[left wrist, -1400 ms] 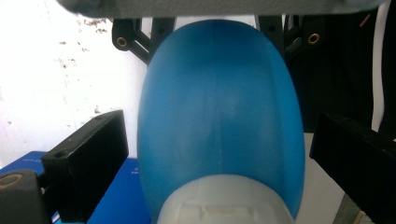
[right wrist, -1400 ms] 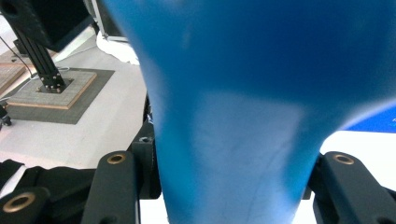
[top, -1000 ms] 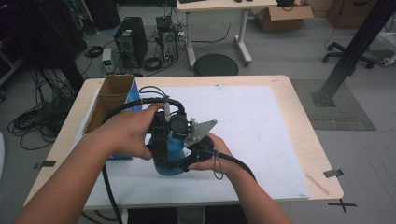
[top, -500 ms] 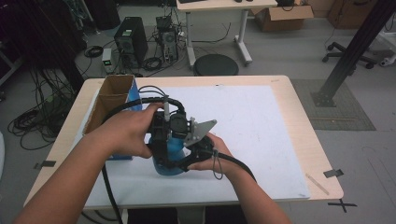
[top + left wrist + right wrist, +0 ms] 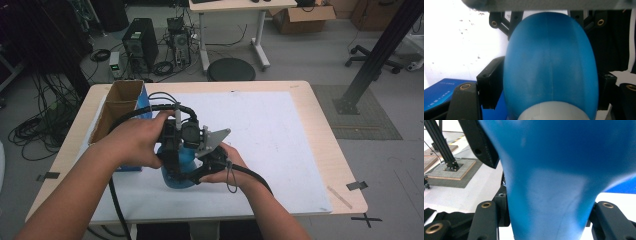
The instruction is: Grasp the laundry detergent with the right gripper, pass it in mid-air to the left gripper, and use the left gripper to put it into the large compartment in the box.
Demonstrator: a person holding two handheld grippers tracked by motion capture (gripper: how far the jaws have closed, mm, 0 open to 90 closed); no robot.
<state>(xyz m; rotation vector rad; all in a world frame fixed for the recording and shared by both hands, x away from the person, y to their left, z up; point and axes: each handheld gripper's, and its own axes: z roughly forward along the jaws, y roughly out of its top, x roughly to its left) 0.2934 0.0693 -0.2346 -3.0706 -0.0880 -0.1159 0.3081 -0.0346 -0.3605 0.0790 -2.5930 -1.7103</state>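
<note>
A blue plastic bottle point(image 5: 181, 175) with a pale cap end point(image 5: 554, 111) is held between both grippers above the white mat. My left gripper point(image 5: 172, 150) comes from the left. Its jaws have just been closing around the bottle's rounded body point(image 5: 549, 62), and the pads now touch both sides. My right gripper point(image 5: 202, 167) is shut on the narrower part of the bottle point(image 5: 549, 195), one jaw on each side. The right gripper's jaws also appear at the far end of the bottle in the left gripper view.
An open cardboard box point(image 5: 117, 105) with a blue side stands at the table's left. A flat blue box point(image 5: 441, 91) lies under the hands. The white mat point(image 5: 280, 130) covers most of the table point(image 5: 325, 125). Cables trail off the near edge.
</note>
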